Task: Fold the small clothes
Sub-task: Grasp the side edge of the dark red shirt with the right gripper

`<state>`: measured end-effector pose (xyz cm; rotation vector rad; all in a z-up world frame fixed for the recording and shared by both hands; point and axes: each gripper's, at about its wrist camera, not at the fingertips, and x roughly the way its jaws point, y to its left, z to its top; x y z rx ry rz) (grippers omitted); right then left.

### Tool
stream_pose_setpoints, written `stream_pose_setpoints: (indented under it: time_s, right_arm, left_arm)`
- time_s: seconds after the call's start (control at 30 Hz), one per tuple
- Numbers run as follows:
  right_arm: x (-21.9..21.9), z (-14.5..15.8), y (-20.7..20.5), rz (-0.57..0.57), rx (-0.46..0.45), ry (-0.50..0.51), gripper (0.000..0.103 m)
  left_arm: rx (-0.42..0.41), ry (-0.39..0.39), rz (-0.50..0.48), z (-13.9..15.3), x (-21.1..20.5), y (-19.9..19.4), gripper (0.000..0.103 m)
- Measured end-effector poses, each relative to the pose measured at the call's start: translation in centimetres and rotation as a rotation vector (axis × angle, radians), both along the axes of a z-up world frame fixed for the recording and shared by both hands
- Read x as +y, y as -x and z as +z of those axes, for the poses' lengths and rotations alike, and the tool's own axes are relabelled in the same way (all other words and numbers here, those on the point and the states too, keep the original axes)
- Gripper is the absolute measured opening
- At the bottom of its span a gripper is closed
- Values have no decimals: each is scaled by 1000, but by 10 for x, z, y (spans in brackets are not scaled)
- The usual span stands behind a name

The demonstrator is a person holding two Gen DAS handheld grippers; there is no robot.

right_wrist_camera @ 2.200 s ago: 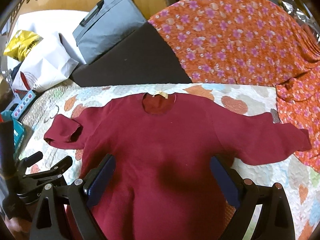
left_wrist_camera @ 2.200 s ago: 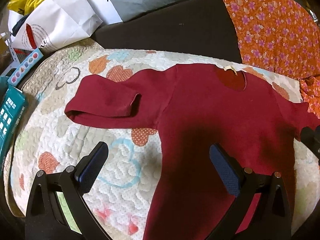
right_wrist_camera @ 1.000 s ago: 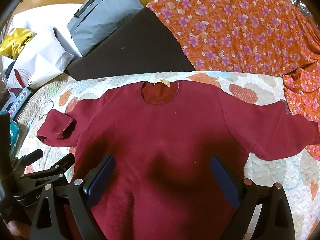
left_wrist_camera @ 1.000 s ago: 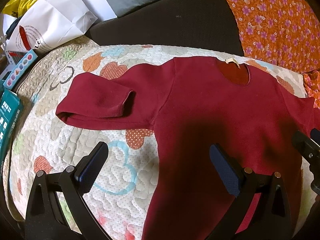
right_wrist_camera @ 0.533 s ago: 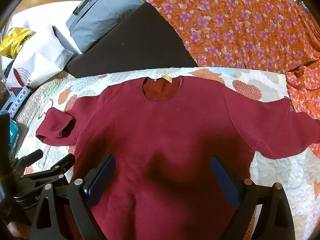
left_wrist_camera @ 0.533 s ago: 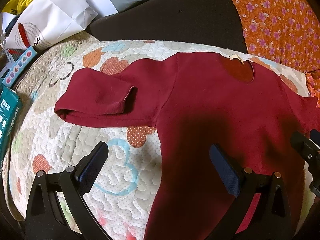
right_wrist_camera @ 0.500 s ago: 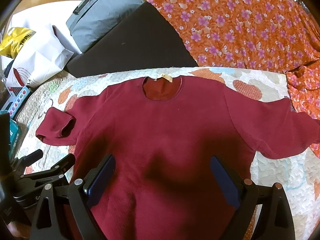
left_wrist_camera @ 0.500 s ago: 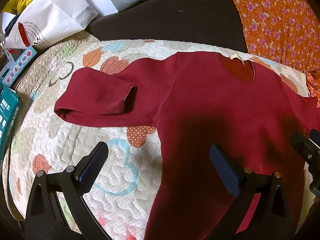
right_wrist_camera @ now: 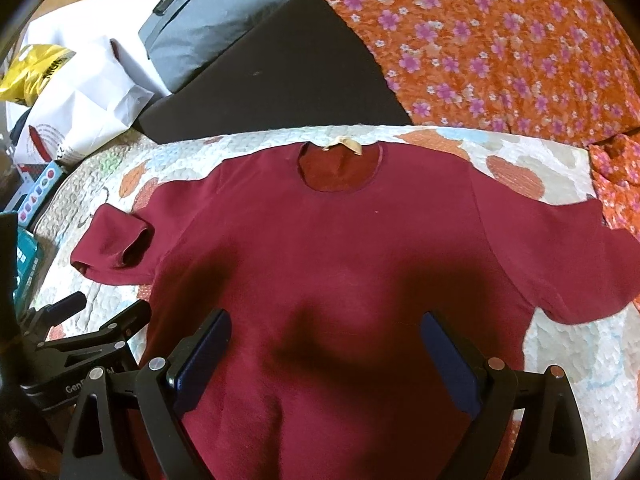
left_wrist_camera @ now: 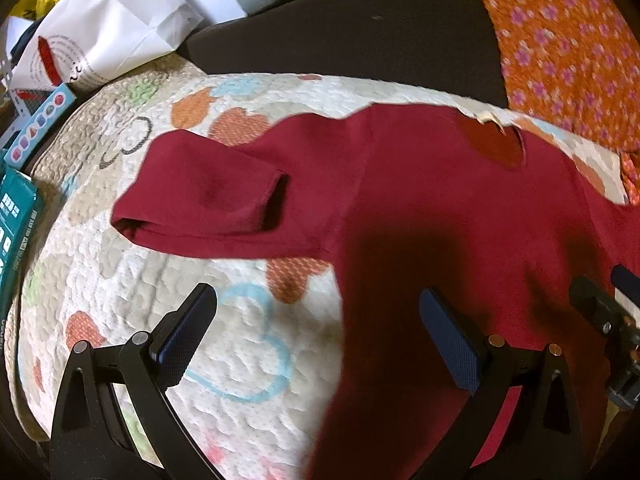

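Cloth first: the dark red long-sleeved knit top (right_wrist_camera: 340, 264) lies face up and spread flat on the quilted cream bedcover with orange and blue heart patches (left_wrist_camera: 192, 280), neckline and pale label away from the cameras. Its left sleeve (left_wrist_camera: 200, 196) is doubled back on itself, cuff pointing toward the body; its right sleeve (right_wrist_camera: 560, 264) stretches out toward the orange floral fabric (right_wrist_camera: 500, 48) at the far side.

The left claw (left_wrist_camera: 318, 332) hangs with jaws wide apart and nothing between them, one blue pad over bare quilt, the other over the garment's side. The right claw (right_wrist_camera: 324, 348) is just as wide and empty, poised above the lower middle of the top.

What has changed? Very little on the cloth itself: over the last two seconds the top has kept its lay, folded sleeve and all. Both cameras have crept nearer, and the left view has swung a touch so the doubled sleeve sits more central. That reads as lining up, not folding. No crease has been made in the body yet, so the task looks to be at its opening step. The likely next grab is a sleeve or side seam, and the thick knit should hold a pinch well. A white paper bag (left_wrist_camera: 108, 28) and a teal box (left_wrist_camera: 16, 232) sit off the quilt's left edge, well clear.
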<state>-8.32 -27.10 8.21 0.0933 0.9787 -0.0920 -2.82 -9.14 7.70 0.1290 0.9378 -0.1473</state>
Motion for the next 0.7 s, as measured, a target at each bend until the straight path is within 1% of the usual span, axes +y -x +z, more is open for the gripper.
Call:
stream_pose_setpoints:
  time_s: [0.13, 0.23, 0.37, 0.5, 0.6, 0.67, 0.7]
  right_arm:
    - [12, 0, -12, 59, -8, -37, 90]
    - [29, -2, -24, 115, -7, -49, 88]
    - [52, -9, -42, 184, 1, -56, 83]
    - [74, -17, -56, 244, 15, -51, 82]
    - [83, -18, -60, 271, 15, -78, 79]
    - [91, -18, -68, 300, 8, -144, 72]
    - [96, -19, -73, 313, 6, -173, 71]
  left_arm:
    - [9, 39, 78, 6, 28, -17, 102]
    - [13, 51, 124, 7, 45, -26, 102]
    - [21, 42, 150, 10, 59, -36, 102]
    - [21, 18, 176, 13, 74, -47, 102]
    - [43, 57, 232, 13, 95, -57, 102]
    - [63, 99, 276, 13, 111, -61, 102]
    - [66, 114, 299, 15, 118, -63, 102]
